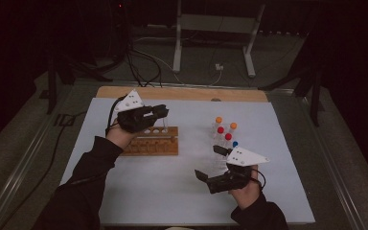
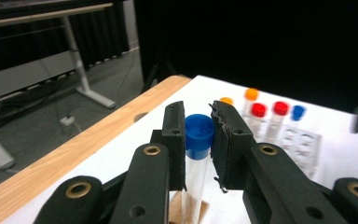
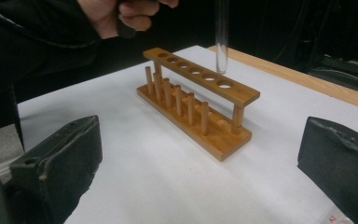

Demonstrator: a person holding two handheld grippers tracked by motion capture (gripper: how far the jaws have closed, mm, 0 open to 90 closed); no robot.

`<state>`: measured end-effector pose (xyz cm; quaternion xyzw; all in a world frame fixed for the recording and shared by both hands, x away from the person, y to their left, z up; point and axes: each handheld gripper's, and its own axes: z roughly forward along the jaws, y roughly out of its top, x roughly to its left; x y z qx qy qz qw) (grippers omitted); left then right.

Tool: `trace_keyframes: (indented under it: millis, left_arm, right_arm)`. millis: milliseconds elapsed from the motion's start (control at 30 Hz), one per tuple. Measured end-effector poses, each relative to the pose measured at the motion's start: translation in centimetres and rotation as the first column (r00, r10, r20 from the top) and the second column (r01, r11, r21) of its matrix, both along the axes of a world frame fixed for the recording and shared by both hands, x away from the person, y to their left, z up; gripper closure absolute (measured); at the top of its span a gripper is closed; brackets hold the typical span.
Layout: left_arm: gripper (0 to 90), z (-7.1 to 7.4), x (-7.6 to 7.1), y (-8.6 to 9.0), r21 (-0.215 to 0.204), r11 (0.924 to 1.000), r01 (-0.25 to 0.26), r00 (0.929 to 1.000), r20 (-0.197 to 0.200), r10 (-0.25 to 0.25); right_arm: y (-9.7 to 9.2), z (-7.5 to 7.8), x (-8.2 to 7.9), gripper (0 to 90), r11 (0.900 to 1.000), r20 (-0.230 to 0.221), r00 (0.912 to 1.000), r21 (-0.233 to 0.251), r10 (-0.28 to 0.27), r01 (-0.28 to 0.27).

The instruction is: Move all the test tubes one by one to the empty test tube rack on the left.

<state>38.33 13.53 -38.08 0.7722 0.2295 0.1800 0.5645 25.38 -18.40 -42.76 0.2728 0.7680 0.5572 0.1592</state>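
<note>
My left gripper [image 2: 199,140] pinched a blue-capped tube [image 2: 198,154] just above the wooden rack [image 3: 200,100]; my right gripper [image 3: 200,154] stood spread, nothing between.

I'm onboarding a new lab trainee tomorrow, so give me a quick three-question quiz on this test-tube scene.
1. What colour is the cap of the test tube held by the left gripper?
2. True or false: the right gripper is shut on a tube.
3. The held tube's lower end hangs: A) above the wooden rack, B) flat on the white mat, C) among the capped tubes in the clear holder.

Key: 1. Blue. 2. False; its fingers stand wide apart with nothing between them. 3. A, just over a hole near the rack's end.
</note>
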Motion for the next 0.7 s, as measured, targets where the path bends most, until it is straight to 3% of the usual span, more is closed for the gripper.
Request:
trace_keyframes:
  millis: [100,300,700]
  left_arm:
    - [77.3,-0.7,0.6,0.0,0.005,0.9999,-0.016,0.9999,-0.003,0.016]
    - [77.3,-2.4,1.4,0.1,0.005,0.9993,-0.036,0.9983,-0.044,0.037]
    - [77.3,-5.1,1.3,-0.6,0.033,0.9982,-0.050,0.9936,-0.100,0.053]
  right_arm:
    - [0.0,-0.1,0.0,0.0,1.0000,0.000,1.0000,-0.006,0.002,-0.002]
    - [0.0,-0.1,-0.1,0.0,1.0000,0.010,0.9999,-0.001,-0.009,0.009]
    - [-0.1,-0.1,-0.1,0.0,0.9997,0.012,0.9999,-0.022,-0.009,0.009]
